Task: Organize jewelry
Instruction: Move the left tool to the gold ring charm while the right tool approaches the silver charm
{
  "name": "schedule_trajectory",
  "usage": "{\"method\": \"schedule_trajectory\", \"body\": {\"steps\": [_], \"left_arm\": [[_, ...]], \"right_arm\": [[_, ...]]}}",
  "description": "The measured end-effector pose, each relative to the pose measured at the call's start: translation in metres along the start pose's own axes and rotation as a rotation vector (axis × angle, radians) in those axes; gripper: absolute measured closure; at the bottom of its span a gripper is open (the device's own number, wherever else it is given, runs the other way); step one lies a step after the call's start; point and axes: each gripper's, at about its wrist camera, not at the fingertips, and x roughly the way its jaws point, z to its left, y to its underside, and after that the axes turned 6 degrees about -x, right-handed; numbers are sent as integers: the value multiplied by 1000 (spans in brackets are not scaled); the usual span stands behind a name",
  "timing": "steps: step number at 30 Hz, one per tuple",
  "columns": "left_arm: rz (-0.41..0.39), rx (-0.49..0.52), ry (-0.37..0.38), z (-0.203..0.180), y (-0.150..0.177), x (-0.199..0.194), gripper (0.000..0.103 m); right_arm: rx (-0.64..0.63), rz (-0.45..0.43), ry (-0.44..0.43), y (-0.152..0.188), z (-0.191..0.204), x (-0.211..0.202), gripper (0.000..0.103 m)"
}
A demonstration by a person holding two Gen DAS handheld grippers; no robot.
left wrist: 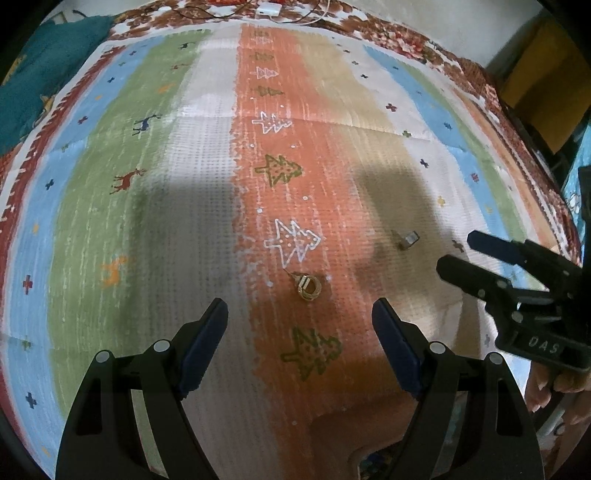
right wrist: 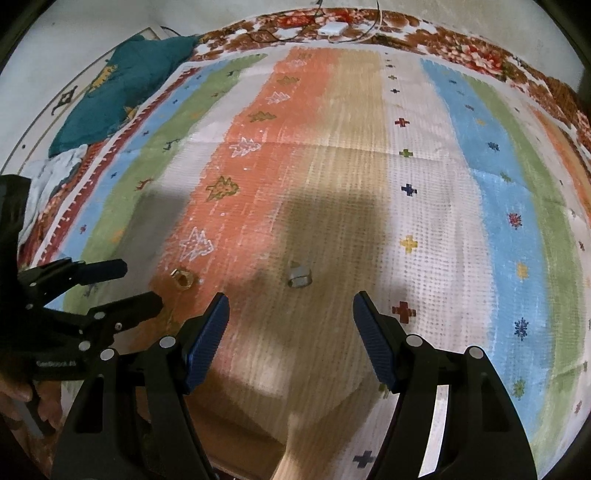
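On the striped cloth, near both grippers: two small pieces of jewelry, lay well apart from each other.
Gold ring [left wrist: 309,286]: sat on the orange stripe just below a white tree motif, ahead of the left gripper and between the lines of its fingers; shiny, rounded, with a flat squarish face on top; touched by nothing.
Silver ring [right wrist: 299,277]: rested on the tan stripe in shadow, ahead of the right gripper; plain wide band, dull grey metal, lay tilted on its side; touched by nothing.
Left gripper [left wrist: 299,314]: fingers spread wide, held nothing; black plastic frame, blue ribbed pads [left wrist: 201,350].
Right gripper [right wrist: 291,306]: fingers spread wide, held nothing; same black frame and blue ribbed pads [right wrist: 376,341]; seen from the left wrist view at the right edge, above the cloth.
Striped cloth [left wrist: 184,166]: flat, coarse woven look, creased in a cross fold; bands of blue, green, white, orange and tan, printed with trees, deer and small crosses.
Containers: could not tell of any for the jewelry.
Floral blanket [right wrist: 461,44]: red and brown, under the cloth's far edge.
Teal fabric [right wrist: 122,92]: crumpled, at far left.
White adapter [right wrist: 332,28]: with cables, at far edge.
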Motion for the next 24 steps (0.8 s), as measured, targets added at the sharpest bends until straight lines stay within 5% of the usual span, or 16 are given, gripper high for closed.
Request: {"method": "schedule_trajectory", "body": {"steps": [13, 21, 24], "left_arm": [[31, 66, -36, -6, -6, 18, 28], [55, 89, -38, -5, -8, 31, 48], [51, 102, -49, -6, -10, 34, 52]], "right_arm": [[-15, 46, 8, -11, -2, 27, 34], [-38, 65, 3, -17, 3, 41, 34], [-46, 78, 3, -19, 4, 47, 43]]}}
